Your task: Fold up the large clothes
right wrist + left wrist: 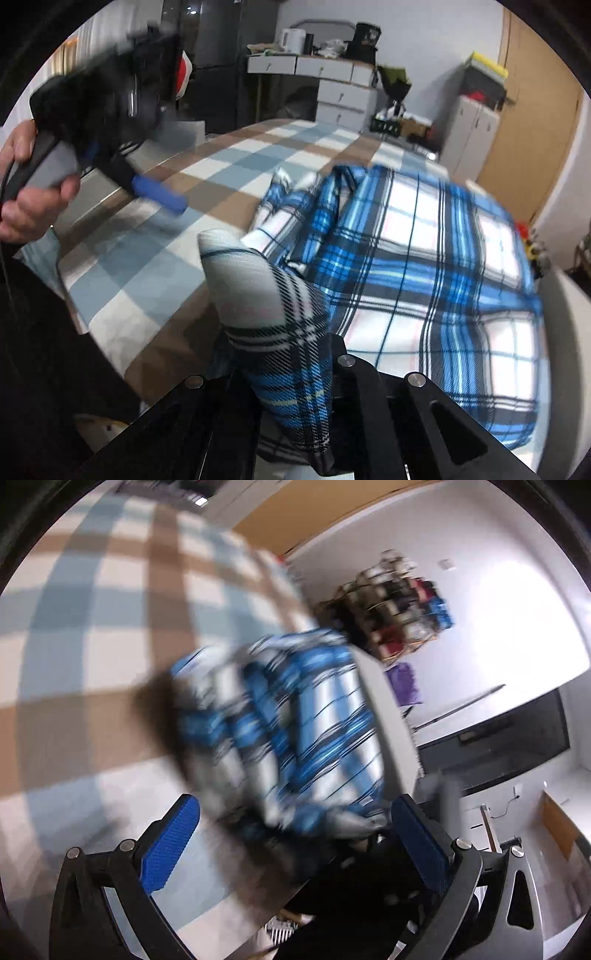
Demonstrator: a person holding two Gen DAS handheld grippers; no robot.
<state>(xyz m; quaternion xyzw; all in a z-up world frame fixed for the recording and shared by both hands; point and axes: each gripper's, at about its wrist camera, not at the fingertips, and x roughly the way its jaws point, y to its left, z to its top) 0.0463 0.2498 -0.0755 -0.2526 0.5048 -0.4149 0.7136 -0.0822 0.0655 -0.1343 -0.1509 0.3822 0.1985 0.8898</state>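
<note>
A blue, white and black plaid garment [406, 258] lies spread on a bed with a brown, pale blue and white checked cover [221, 158]. My right gripper [273, 350] is shut on a bunched fold of it. The cloth drapes over the fingers and hides them. A hand holds my left gripper [162, 194] above the cover, to the left of the garment and apart from it. In the blurred left wrist view, the left gripper [295, 805] stands open with its blue pads [170, 845] wide apart. The garment [314, 720] lies just ahead on the cover [92, 627].
Beyond the bed stand a white drawer desk [332, 74] with a kettle [293, 40], a grey cabinet [469, 133] and a wooden door [535, 129]. The left wrist view shows the bed's white edge [391, 720] and a loaded rack [399, 602] by the wall.
</note>
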